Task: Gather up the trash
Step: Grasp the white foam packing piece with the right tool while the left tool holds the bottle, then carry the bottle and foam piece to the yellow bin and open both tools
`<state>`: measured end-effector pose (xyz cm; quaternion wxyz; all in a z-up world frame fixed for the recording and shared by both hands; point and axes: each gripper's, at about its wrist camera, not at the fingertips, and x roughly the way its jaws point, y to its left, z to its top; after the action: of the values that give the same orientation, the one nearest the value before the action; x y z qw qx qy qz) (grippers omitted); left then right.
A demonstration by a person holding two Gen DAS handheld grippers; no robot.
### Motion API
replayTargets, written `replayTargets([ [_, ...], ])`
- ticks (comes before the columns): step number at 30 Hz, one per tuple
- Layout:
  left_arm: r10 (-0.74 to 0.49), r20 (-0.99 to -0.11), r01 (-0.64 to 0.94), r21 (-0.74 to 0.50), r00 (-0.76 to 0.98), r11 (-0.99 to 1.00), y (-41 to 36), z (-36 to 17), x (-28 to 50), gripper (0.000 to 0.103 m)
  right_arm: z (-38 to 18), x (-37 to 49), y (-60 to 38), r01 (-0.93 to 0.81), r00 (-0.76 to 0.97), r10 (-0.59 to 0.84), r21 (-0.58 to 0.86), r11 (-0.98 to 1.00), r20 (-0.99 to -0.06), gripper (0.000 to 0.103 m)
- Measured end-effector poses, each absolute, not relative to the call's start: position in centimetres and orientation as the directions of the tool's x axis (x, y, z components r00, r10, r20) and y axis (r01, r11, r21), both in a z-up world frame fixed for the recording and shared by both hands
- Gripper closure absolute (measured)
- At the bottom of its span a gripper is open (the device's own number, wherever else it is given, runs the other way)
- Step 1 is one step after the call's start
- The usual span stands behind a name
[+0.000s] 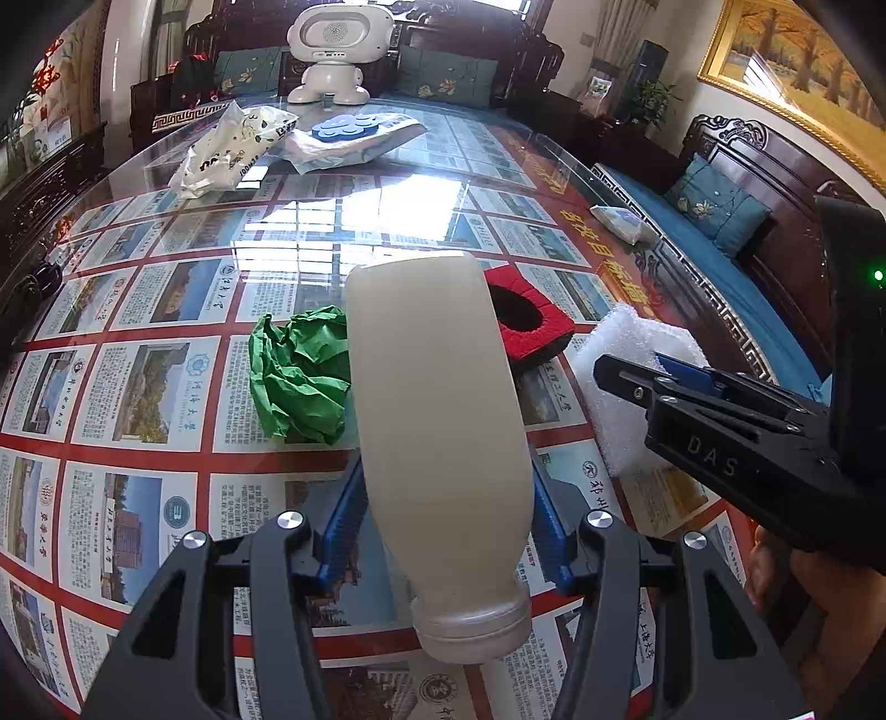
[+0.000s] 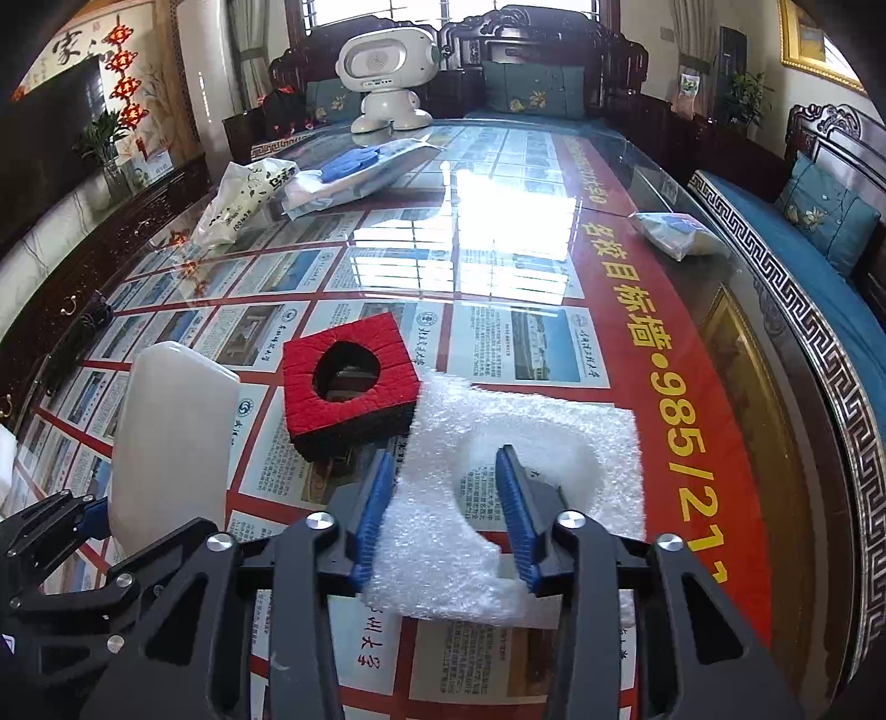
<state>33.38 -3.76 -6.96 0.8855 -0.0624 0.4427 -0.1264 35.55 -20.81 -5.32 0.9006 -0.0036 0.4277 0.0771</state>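
Note:
My left gripper (image 1: 446, 476) is shut on a milky white plastic bottle (image 1: 432, 387), held by its lower body with the neck toward the camera; the bottle (image 2: 171, 432) also shows in the right wrist view. Behind it on the glass table lie a crumpled green paper (image 1: 299, 376) and a red foam block with a hole (image 2: 349, 382). My right gripper (image 2: 443, 457) straddles the left rim of a white foam sheet with a round hole (image 2: 498, 421). One blue pad is outside the rim, the other in the hole, and both touch the foam.
Far across the table lie a printed plastic bag (image 1: 232, 149), a blue flower-shaped piece on flat packaging (image 1: 343, 130) and a white robot toy (image 1: 332, 50). A tissue packet (image 2: 675, 230) sits near the right edge. A carved bench with blue cushions (image 2: 830, 216) runs alongside.

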Motion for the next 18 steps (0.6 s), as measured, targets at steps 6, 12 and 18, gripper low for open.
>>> replayTargets([
  [6, -0.300, -0.758, 0.177, -0.242, 0.579, 0.954, -3.8, -6.6, 33.0, 0.049, -4.9, 33.7, -21.1, -0.142, 0.663, 0.154, 0.078, 0.987, -0.732, 0.072],
  [12, -0.314, -0.749, 0.197, -0.244, 0.583, 0.949, -4.1, -6.0, 32.2, 0.049, -3.7, 31.5, -21.2, -0.166, 0.696, 0.185, 0.095, 0.982, -0.694, 0.072],
  [18, -0.320, -0.737, 0.218, -0.235, 0.595, 0.947, -4.6, -4.7, 30.6, 0.049, -1.9, 28.5, -21.2, -0.181, 0.732, 0.201, 0.099, 0.979, -0.651, 0.072],
])
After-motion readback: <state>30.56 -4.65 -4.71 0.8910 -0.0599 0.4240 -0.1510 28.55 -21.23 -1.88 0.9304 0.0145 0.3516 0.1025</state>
